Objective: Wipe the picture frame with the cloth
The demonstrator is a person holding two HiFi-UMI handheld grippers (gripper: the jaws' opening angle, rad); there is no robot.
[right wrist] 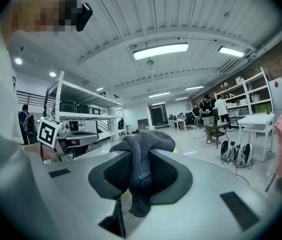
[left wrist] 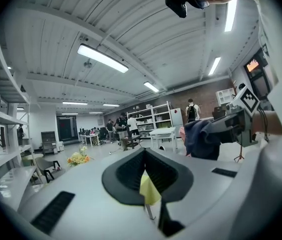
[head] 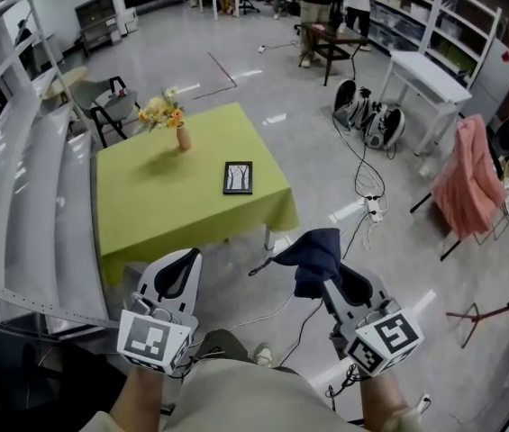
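Some way ahead, a small black picture frame (head: 238,177) lies flat on a table under a green cloth (head: 146,205). My right gripper (head: 324,270) is shut on a dark blue cloth (head: 313,248), held up in the air well short of the table. In the right gripper view the cloth (right wrist: 141,156) bunches over the jaw tips and hangs down between them. My left gripper (head: 185,259) is beside it at the same height, with nothing in it. In its own view the left gripper (left wrist: 144,158) has its jaws meeting. The cloth (left wrist: 203,138) also shows there at the right.
A vase of yellow flowers (head: 176,120) stands at the table's far left. White shelving (head: 29,205) runs along the left. A chair (head: 110,104) stands behind the table. Cables (head: 362,174), bags (head: 373,120), a white bench (head: 430,75) and a pink cloth on a rack (head: 470,183) are on the right.
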